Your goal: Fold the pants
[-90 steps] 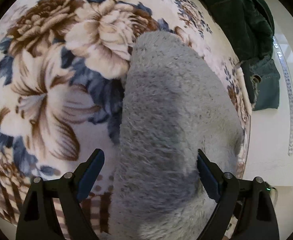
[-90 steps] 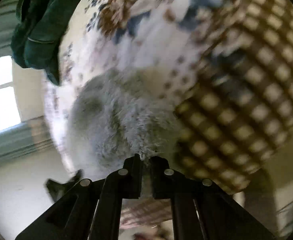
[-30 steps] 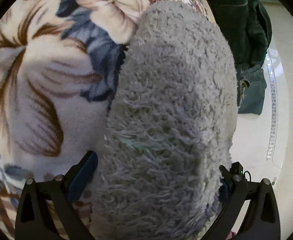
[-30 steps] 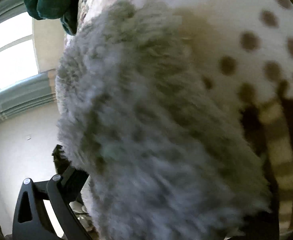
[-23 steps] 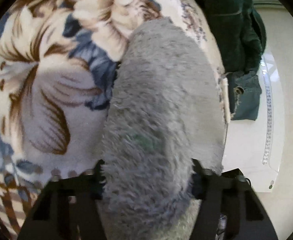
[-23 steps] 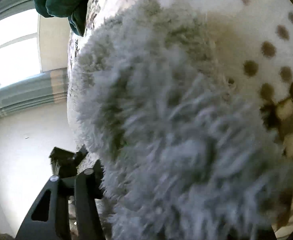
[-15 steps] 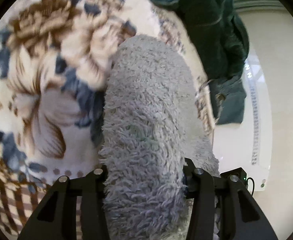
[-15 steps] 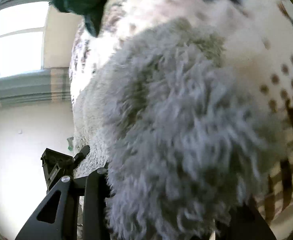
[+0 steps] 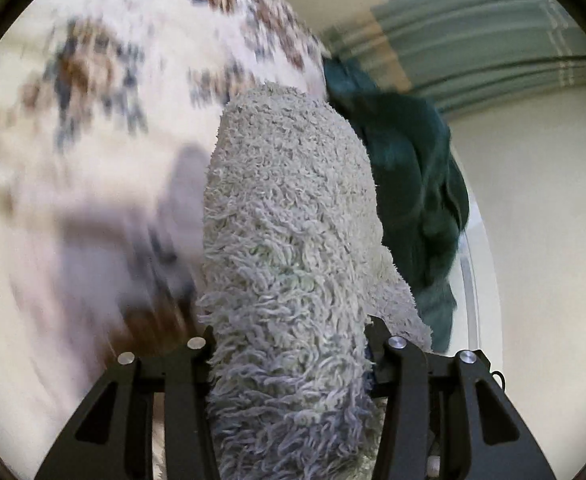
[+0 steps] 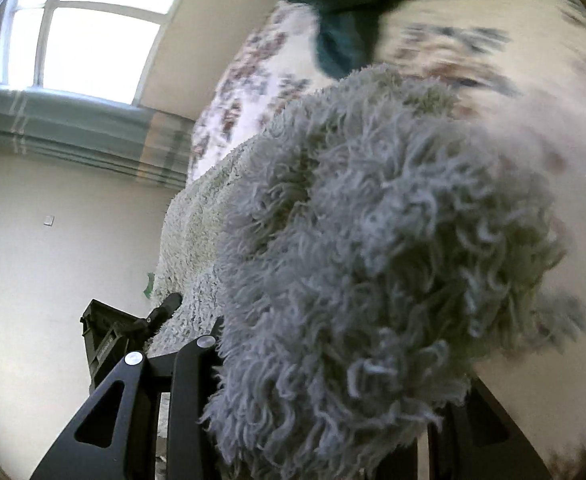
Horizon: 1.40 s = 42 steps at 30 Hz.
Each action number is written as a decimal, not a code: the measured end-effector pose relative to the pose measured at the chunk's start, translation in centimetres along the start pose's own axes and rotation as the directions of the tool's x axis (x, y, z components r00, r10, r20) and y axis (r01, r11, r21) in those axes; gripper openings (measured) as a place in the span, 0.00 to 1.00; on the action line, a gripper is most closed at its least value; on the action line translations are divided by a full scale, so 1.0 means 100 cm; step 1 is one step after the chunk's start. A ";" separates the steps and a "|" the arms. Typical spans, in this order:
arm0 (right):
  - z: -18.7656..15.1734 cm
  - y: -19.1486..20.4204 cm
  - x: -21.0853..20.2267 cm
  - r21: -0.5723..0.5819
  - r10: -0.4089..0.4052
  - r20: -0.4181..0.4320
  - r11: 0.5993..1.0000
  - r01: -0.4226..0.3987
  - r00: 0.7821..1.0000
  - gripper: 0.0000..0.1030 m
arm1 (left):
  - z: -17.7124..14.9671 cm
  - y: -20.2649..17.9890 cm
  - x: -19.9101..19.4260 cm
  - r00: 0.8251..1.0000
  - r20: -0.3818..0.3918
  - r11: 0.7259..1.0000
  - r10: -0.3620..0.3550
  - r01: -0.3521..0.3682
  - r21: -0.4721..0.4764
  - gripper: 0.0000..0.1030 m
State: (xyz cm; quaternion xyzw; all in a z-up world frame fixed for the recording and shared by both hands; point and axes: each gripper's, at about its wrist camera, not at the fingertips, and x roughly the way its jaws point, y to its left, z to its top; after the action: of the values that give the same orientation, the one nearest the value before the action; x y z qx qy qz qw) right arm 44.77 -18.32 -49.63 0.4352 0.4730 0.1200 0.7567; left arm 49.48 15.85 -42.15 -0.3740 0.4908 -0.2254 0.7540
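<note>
The grey fluffy pants (image 9: 289, 240) fill the middle of the left wrist view, bunched between the jaws of my left gripper (image 9: 291, 344), which is shut on them and holds them lifted above the floral blanket (image 9: 105, 128). In the right wrist view the same pants (image 10: 373, 240) bulge thickly in front of the lens, and my right gripper (image 10: 325, 364) is shut on them; its right finger is mostly hidden by the pile. The other gripper's black body (image 10: 109, 340) shows at lower left.
A dark green garment (image 9: 413, 184) lies heaped at the bed's far edge, also at the top of the right wrist view (image 10: 341, 12). A window (image 10: 85, 28) and grey curtain (image 9: 473, 40) stand behind. A cream floor lies beyond the bed.
Both grippers have closed on the pants and lifted them off the blanket. The views have tilted up, showing the wall, window and curtain.
</note>
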 end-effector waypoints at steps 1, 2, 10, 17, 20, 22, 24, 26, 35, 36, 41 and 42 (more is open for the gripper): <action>0.016 0.014 0.029 -0.014 0.005 0.005 1.000 -0.005 1.000 0.37 | 0.024 0.008 -0.001 1.000 0.012 1.000 0.007 -0.007 0.012 0.42; 0.029 0.026 0.054 -0.028 0.011 0.008 1.000 -0.011 1.000 0.37 | 0.053 0.018 -0.001 0.999 0.027 0.999 0.018 -0.018 0.028 0.42; 0.099 0.054 0.224 -0.079 -0.011 -0.019 0.997 0.009 1.000 0.37 | 0.165 0.120 0.055 0.983 0.017 0.981 0.185 -0.186 0.051 0.43; 0.084 0.020 0.258 -0.105 -0.283 -0.132 0.957 0.270 0.950 0.83 | 0.145 0.165 0.052 0.948 -0.045 0.949 0.316 -0.315 0.029 0.70; 0.074 0.028 0.237 -0.176 -0.374 -0.106 0.919 0.353 0.922 0.86 | 0.131 0.157 0.038 0.941 -0.040 0.941 0.337 -0.335 0.048 0.70; 0.069 0.031 0.228 -0.214 -0.448 -0.097 0.882 0.421 0.889 0.86 | 0.121 0.147 0.033 0.925 -0.027 0.923 0.378 -0.375 0.088 0.71; 0.073 0.029 0.227 -0.231 -0.493 -0.113 0.858 0.459 0.863 0.86 | 0.118 0.140 0.028 0.906 -0.016 0.901 0.423 -0.419 0.111 0.76; 0.066 0.031 0.220 -0.242 -0.520 -0.113 0.841 0.484 0.847 0.86 | 0.126 0.132 0.036 0.878 -0.005 0.872 0.479 -0.475 0.117 0.84; 0.054 0.123 0.201 -0.424 -0.689 0.146 0.605 0.674 0.710 1.00 | 0.098 0.065 0.024 0.717 0.160 0.666 0.678 -0.692 0.278 1.00; 0.052 0.131 0.198 -0.434 -0.691 0.166 0.589 0.682 0.703 1.00 | 0.095 0.062 0.024 0.709 0.157 0.659 0.687 -0.700 0.277 1.00; 0.042 0.155 0.175 -0.418 -0.680 0.174 0.604 0.679 0.712 1.00 | 0.077 0.033 0.005 0.702 0.175 0.652 0.691 -0.708 0.271 1.00; 0.035 0.160 0.162 -0.415 -0.675 0.173 0.610 0.675 0.717 1.00 | 0.074 0.026 -0.001 0.700 0.182 0.650 0.690 -0.710 0.271 1.00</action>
State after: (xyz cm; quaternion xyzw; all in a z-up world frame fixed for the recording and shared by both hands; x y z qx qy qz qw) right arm 59.86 -1.09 -46.56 0.0374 0.5606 -0.0674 0.8245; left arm 56.05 20.04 -42.36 -0.0348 0.5297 0.0183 0.8473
